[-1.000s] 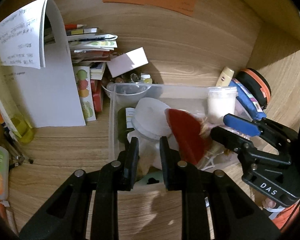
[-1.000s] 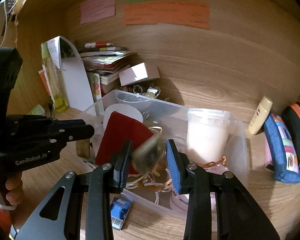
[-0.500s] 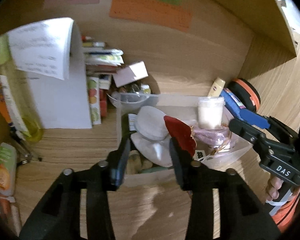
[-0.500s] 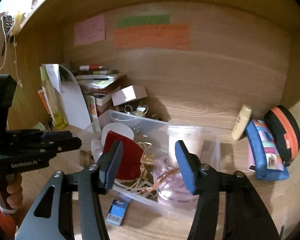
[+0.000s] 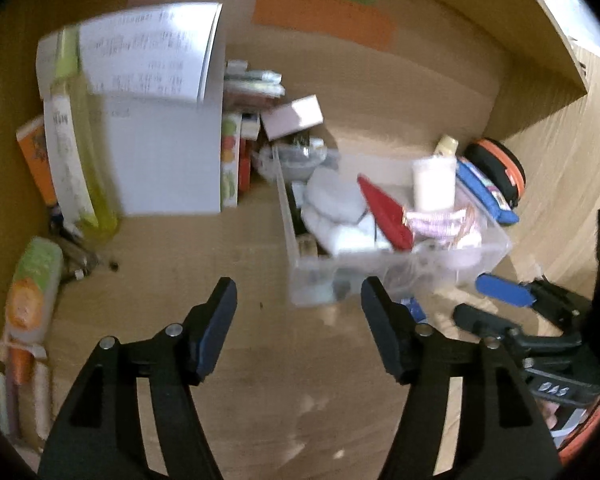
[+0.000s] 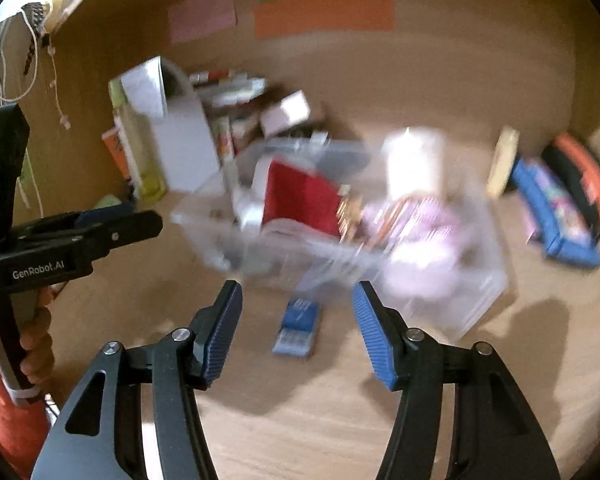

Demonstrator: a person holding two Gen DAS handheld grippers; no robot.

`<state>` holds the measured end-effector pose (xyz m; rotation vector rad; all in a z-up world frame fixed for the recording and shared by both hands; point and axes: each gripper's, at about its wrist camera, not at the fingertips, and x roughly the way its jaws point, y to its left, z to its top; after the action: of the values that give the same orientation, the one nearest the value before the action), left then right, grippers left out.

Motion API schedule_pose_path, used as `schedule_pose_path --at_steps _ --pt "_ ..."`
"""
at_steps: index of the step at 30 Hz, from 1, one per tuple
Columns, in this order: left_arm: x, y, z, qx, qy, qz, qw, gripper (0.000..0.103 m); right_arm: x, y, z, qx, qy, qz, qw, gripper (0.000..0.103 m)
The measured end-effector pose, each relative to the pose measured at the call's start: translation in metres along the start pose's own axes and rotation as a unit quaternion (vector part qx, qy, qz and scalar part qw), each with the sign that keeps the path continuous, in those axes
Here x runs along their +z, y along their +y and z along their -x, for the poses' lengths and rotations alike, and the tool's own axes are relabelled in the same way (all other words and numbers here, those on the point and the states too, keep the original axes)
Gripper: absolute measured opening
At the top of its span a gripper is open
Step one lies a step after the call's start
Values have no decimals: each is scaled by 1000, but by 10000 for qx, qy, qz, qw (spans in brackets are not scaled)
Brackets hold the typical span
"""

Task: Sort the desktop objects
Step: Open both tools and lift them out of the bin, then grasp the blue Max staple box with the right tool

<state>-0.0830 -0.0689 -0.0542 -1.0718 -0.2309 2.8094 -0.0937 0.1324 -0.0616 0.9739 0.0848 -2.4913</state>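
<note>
— So, how do the grippers stand?

— Left gripper point(image 5: 298, 304): its jaws are spread and opening, nothing between them but bare wooden desk point(image 5: 204, 248). Right gripper point(image 6: 298, 312): jaws parted about as far, with the small blue box point(image 6: 298, 326) lying flat on the desk in the gap, just ahead of the blue pads point(image 6: 374, 336). The pads do not touch it.

— And the bin?

— The clear plastic bin point(image 5: 380, 276) sits just beyond the left gripper's right fingertip, ahead and to the right. From the right gripper it is straight ahead, past the blue box, though that view is badly blurred.

— What is in it?

— A red piece point(image 5: 386, 214) standing on edge near the middle, white pads point(image 5: 332, 200) to its left, a white tub point(image 5: 434, 182) at the far right corner, and a pinkish ribbon bundle point(image 5: 440, 220) in front of the tub.

— Outside the bin?

— Farther right, against the back wall, a cream tube point(image 5: 447, 145), a blue pouch point(image 5: 484, 194) and a black and orange case point(image 5: 502, 168), side by side. Far to the left of the left gripper, a white folded sheet point(image 5: 160, 120) leans upright, with a yellow-green bottle point(image 5: 80, 160) in front of it and a stack of books point(image 5: 252, 84) behind. An orange-and-green packet point(image 5: 34, 280) lies at the near left edge.

— Do the grippers see each other?

— Yes. The right one shows low at the left camera's right edge; the left one, in a hand point(image 6: 36, 340) with a red sleeve, at the right camera's left edge.
</note>
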Motion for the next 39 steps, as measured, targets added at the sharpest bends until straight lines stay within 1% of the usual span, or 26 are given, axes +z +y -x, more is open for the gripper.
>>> schedule_pose_path --at_steps 3,6,9,10,11,13,16,18,22,24,26,31,33,36,39 --pt "-13 1 -10 -108 317 -35 9994 64 -11 6 -17 -158 244 -23 9996 54" --pt "-24 -1 -18 -173 508 -100 9985 64 -18 13 -29 -373 386 93 9985 53" --pt "-26 -3 -17 -223 471 -132 9986 64 -20 17 -36 -451 494 182 9976 52" --pt "-27 -3 -16 -272 442 -135 9986 64 -20 18 -39 -468 547 192 9972 48" --pt "-27 -3 -17 -298 439 -133 9985 64 -19 18 -43 -475 636 193 9967 41" --pt "-27 -3 -20 -342 512 -128 9980 64 -20 17 -49 -464 785 172 9957 36" --pt "-27 -3 -22 -370 576 -146 9975 64 -20 17 -48 -470 791 180 9956 35" --pt "-27 -4 -23 -341 584 -170 9976 64 -20 19 -47 -381 789 218 9959 36" --pt "-28 -8 -25 -190 631 -277 9974 64 -19 26 -47 -449 830 385 9948 36" --pt "-29 -12 -28 -115 697 -360 9969 59 -19 28 -47 -487 848 491 9940 35" --pt "-30 -16 -31 -49 762 -459 9960 57 -18 27 -46 -577 849 536 9933 26" --pt "-34 -26 -33 36 819 -735 9939 54 -16 23 -42 -523 854 480 9938 26" --pt "-34 -27 -35 38 851 -803 9931 46 -16 23 -41 -513 840 448 9941 26" --pt "-35 -29 -37 6 906 -859 9922 40 -16 22 -39 -477 832 422 9945 25" --pt "-35 -29 -36 -72 880 -880 9922 39 -20 21 -36 -374 806 364 9954 23"
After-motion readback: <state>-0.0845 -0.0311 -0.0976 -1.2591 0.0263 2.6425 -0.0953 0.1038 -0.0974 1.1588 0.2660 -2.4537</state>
